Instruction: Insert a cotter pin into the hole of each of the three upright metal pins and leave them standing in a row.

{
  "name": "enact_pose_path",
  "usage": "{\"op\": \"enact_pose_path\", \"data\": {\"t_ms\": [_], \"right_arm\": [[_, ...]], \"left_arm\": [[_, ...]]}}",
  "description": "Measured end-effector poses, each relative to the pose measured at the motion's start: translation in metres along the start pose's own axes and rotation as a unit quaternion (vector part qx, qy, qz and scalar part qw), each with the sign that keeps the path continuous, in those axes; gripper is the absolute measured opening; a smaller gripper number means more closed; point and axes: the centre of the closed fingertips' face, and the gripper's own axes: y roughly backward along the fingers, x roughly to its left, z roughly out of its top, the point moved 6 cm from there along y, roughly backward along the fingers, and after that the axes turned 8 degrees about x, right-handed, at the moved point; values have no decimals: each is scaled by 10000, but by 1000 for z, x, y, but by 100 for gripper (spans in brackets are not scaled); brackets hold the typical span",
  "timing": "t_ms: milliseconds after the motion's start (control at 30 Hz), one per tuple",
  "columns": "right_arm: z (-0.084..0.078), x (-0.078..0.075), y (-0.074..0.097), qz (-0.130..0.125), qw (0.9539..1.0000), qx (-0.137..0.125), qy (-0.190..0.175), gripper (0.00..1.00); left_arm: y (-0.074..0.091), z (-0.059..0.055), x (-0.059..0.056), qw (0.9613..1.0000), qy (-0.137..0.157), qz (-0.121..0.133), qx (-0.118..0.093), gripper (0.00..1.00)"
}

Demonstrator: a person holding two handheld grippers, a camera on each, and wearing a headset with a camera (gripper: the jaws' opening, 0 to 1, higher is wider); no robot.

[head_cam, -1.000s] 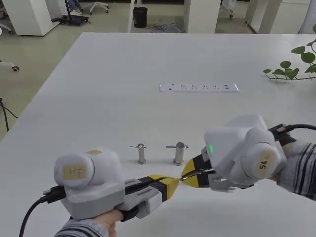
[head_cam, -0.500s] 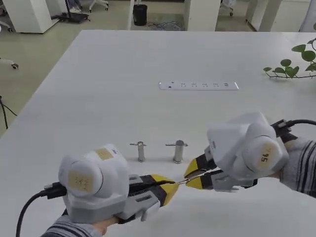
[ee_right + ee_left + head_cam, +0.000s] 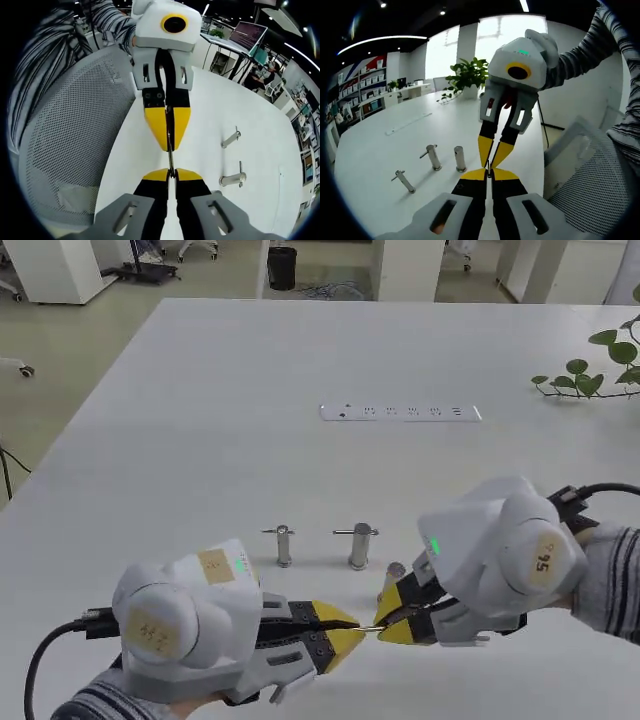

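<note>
Progress two of three: left metal pin (image 3: 283, 545) and middle metal pin (image 3: 360, 546) cottered and upright, third metal pin (image 3: 460, 159) upright but bare just beside right gripper (image 3: 392, 617), last cotter pin (image 3: 171, 160) pinched at both ends by pressed-together jaws of left gripper (image 3: 347, 632) and right gripper, awaiting insertion.

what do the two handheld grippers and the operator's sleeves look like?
Left gripper and right gripper match: rounded light-grey housings, black jaws with yellow tips, tan handwritten number stickers, green light, black rear cable. Sleeves are grey-striped.
</note>
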Motion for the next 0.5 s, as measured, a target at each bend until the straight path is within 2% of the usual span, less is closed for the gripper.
{"op": "enact_pose_path", "data": {"t_ms": [233,500], "right_arm": [[1,2,2,65,10000,33,25,0],[-2,0,4,-1,9999,103,69,0]], "left_arm": [[0,-4,-1,9999,-4,50,90,0],[-4,-6,1,9994,11,346,93,3]]}}
